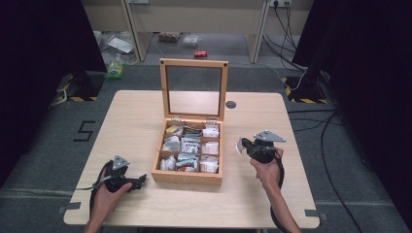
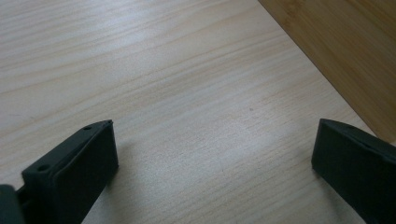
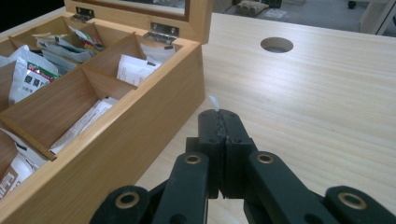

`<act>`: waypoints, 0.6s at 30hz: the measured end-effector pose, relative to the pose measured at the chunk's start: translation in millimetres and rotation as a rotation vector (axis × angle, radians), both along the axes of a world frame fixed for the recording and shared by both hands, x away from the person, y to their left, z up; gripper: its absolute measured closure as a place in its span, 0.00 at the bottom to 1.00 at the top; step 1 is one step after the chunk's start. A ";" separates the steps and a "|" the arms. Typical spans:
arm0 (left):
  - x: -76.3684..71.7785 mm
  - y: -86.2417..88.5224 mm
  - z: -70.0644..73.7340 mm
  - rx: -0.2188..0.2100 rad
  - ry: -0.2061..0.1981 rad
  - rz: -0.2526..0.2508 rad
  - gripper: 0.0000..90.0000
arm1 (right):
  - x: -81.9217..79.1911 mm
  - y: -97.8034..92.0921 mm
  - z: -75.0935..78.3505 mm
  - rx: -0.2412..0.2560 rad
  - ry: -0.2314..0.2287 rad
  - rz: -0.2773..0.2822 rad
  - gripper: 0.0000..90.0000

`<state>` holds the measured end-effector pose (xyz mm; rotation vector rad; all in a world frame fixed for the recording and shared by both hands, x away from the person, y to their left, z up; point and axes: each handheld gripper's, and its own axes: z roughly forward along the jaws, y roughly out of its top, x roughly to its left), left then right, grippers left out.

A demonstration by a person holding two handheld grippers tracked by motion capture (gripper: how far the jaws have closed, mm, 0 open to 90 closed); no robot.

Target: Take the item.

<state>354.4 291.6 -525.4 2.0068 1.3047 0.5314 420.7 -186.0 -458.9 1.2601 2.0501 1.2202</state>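
Observation:
A wooden box [image 1: 187, 177] stands open at the table's middle, its compartments full of paper sachets [image 1: 210, 147]. My right gripper [image 1: 244, 144] hovers just right of the box, shut on a small white sachet [image 1: 238, 145]. In the right gripper view the jaws [image 3: 224, 114] are pressed together, a sliver of the white sachet [image 3: 214, 102] pokes out at their tip, and the box wall [image 3: 140, 135] is close on the left. My left gripper [image 1: 141, 179] rests low on the table, left of the box. Its jaws [image 2: 215, 126] are wide apart over bare wood, with the box wall [image 2: 355, 56] ahead.
The glass-paned lid [image 1: 194, 62] stands upright at the box's back. A round cable hole [image 1: 231, 104] sits in the table [image 1: 145, 111] behind the box on the right, also seen as a hole [image 3: 277, 45]. Cables and small items lie on the floor beyond.

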 end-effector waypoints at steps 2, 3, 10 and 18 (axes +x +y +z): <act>0.0 0.0 0.0 0.000 0.000 0.000 0.00 | 0.6 1.5 -1.8 -0.007 -0.001 0.009 0.99; 0.0 0.0 0.0 0.000 0.000 0.000 0.00 | 0.7 2.3 -2.6 -0.011 0.000 0.010 0.99; 0.0 0.0 0.0 0.000 0.000 0.000 0.00 | 0.9 6.6 -7.9 -0.027 0.016 0.019 0.99; 0.0 0.0 0.0 0.000 0.000 0.000 0.00 | 2.2 10.5 -16.0 -0.047 0.037 0.033 0.97</act>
